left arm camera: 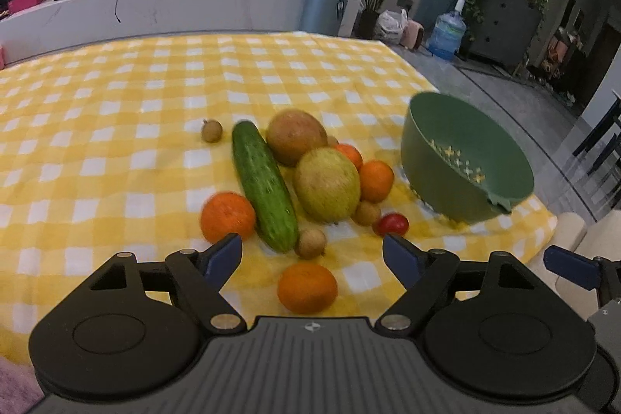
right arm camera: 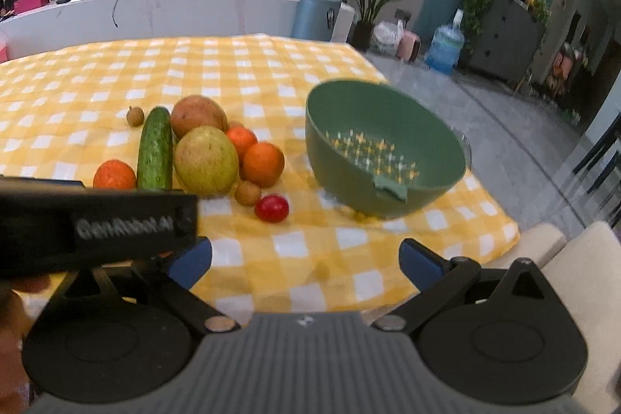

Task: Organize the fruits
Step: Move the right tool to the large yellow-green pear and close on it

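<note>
A heap of produce lies on the yellow checked cloth (left arm camera: 116,127): a cucumber (left arm camera: 264,185), two large yellow-green fruits (left arm camera: 326,184) (left arm camera: 297,136), several oranges (left arm camera: 227,216) (left arm camera: 307,288), small brown longans (left arm camera: 310,242) and a red tomato (left arm camera: 392,224). A green colander bowl (left arm camera: 462,158) (right arm camera: 382,146) stands empty to the right of the heap. My left gripper (left arm camera: 312,255) hovers open just before the heap, nothing between its blue pads. My right gripper (right arm camera: 306,264) is open over bare cloth, short of the bowl and the tomato (right arm camera: 271,208).
The table's right edge drops to a grey floor (right arm camera: 485,111). A pale chair (right arm camera: 582,258) stands at the near right corner. The left gripper's black body (right arm camera: 97,220) blocks the lower left of the right wrist view. A white counter (left arm camera: 155,6) runs behind the table.
</note>
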